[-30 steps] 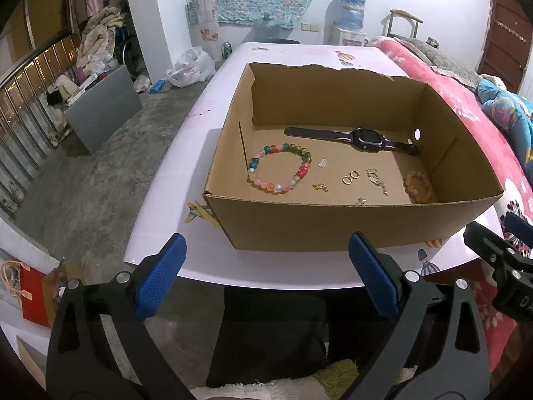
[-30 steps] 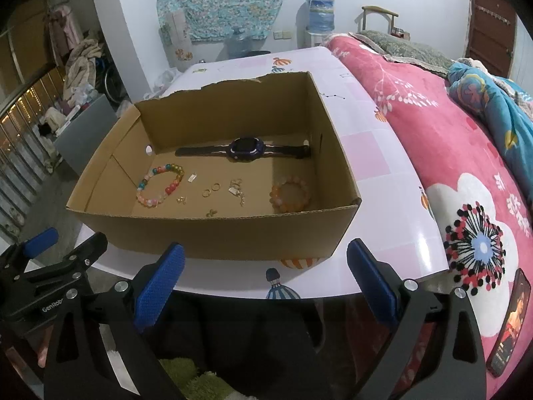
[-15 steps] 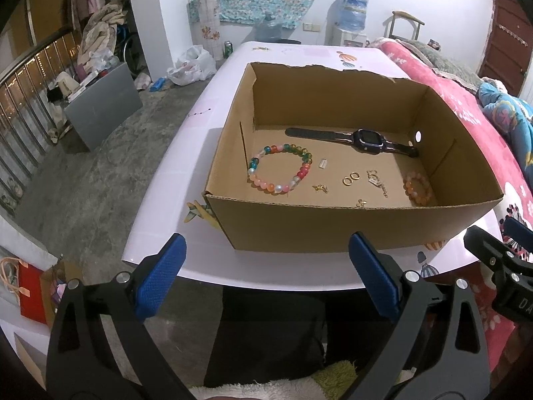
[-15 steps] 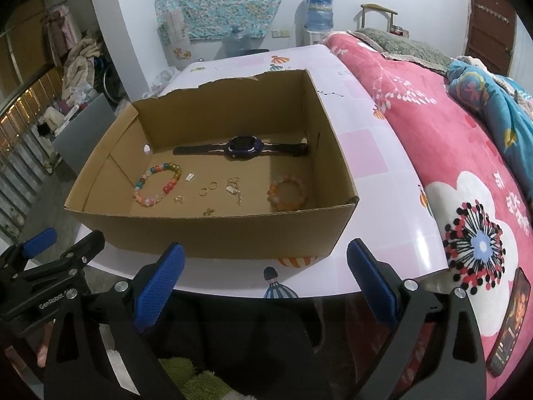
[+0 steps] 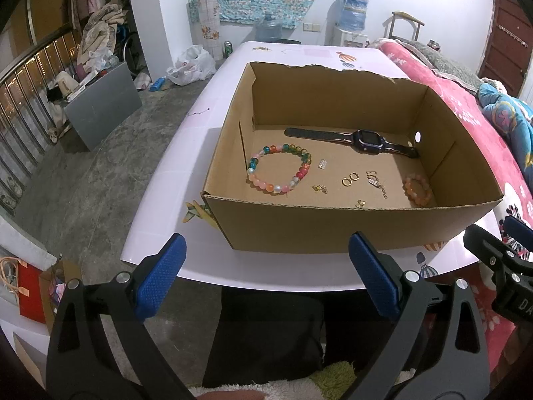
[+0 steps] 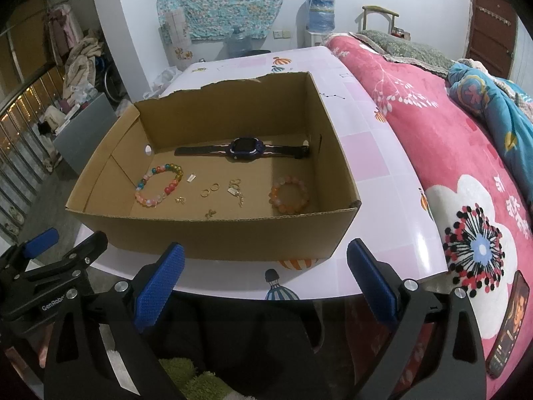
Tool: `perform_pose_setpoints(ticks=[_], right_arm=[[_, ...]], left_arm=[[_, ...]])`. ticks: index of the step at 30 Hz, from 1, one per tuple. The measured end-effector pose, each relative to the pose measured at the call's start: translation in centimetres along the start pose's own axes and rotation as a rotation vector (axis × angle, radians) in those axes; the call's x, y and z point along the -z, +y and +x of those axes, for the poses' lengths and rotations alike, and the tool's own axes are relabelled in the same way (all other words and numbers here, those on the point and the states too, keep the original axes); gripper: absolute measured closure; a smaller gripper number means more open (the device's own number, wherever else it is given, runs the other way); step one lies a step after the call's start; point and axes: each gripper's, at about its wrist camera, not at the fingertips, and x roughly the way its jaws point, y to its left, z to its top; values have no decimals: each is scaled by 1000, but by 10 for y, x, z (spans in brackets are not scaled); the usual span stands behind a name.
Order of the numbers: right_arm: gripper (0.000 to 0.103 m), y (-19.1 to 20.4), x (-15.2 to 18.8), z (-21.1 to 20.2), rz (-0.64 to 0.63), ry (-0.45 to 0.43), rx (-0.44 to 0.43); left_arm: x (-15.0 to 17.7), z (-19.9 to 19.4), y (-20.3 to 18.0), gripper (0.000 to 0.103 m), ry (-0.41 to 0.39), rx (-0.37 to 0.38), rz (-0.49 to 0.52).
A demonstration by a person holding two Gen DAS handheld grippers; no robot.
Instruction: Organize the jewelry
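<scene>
- The cardboard box (image 5: 349, 230) sits on the white table (image 5: 173, 180), right in front of both grippers. Its near wall stands between the fingers and everything inside.
- The left gripper (image 5: 266, 280) is wide open and holds nothing. The right gripper (image 6: 263, 278) is wide open too, and it is empty.
- The black watch (image 6: 245, 149) lies flat at the far side of the box. Its long strap runs sideways, across the way the fingers point.
- The colorful bead bracelet (image 5: 279, 172) lies ahead of the left gripper, a bit to the left inside the box. That gripper looks nearer to it.
- The orange bead bracelet (image 6: 289, 194) lies ahead of the right gripper, close to the near wall. That gripper looks nearer to it.
- The two gold rings (image 5: 350, 179) and the small gold chain (image 5: 377, 183) lie between the two bracelets. They are tiny and flat, so they may be hard to pinch.
- To reach any piece, the fingers would likely go up over the near wall and then down.
</scene>
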Motion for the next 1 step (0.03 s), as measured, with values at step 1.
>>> perform_pose_setpoints(ticks=[1], right_arm=[[8,0,0,0,1,1,0]], left_arm=[[0,0,0,9,0,0,0]])
